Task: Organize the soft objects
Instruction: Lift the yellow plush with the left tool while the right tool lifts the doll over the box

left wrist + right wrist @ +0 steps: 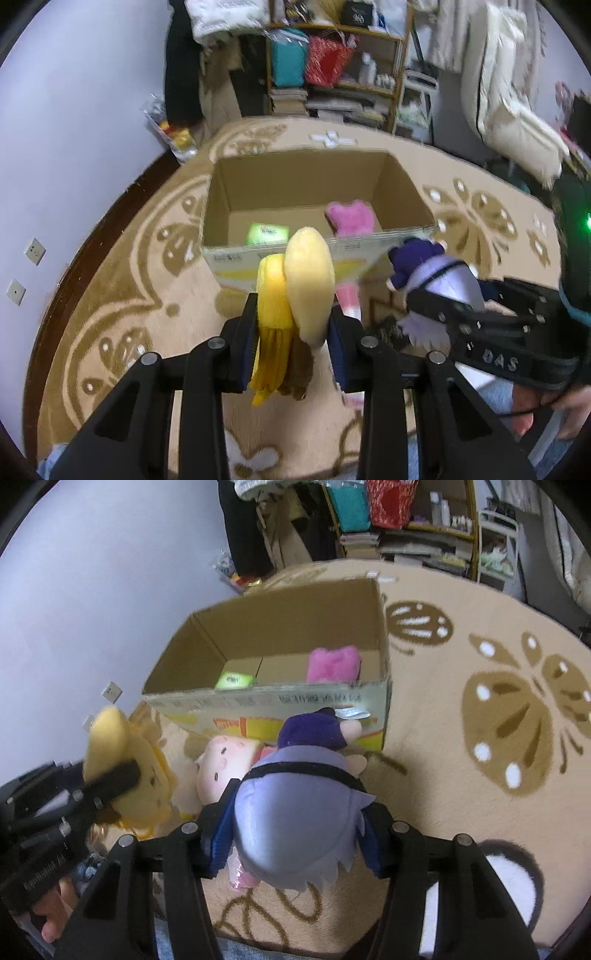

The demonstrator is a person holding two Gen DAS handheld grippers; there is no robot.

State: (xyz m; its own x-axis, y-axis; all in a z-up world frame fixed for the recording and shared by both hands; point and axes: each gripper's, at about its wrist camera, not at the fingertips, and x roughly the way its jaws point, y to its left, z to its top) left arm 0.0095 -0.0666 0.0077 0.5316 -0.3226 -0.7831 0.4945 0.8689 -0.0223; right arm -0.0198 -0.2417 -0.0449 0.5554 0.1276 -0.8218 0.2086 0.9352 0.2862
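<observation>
My left gripper [291, 325] is shut on a yellow plush doll [295, 288], held up in front of the open cardboard box [236, 258]. It also shows in the right wrist view [122, 768]. My right gripper [299, 830] is shut on a lavender-haired doll in purple [295, 801], also seen in the left wrist view [439, 277]. Inside the box lie a pink plush [332, 662] and a green object [234, 680]. A pink-faced doll [221, 764] lies on the rug just before the box.
The box stands on a beige patterned rug [480, 720] near the purple wall [92, 590]. Cluttered shelves [332, 62] and bedding [509, 92] stand beyond the rug. A plastic bag [170, 129] lies by the wall.
</observation>
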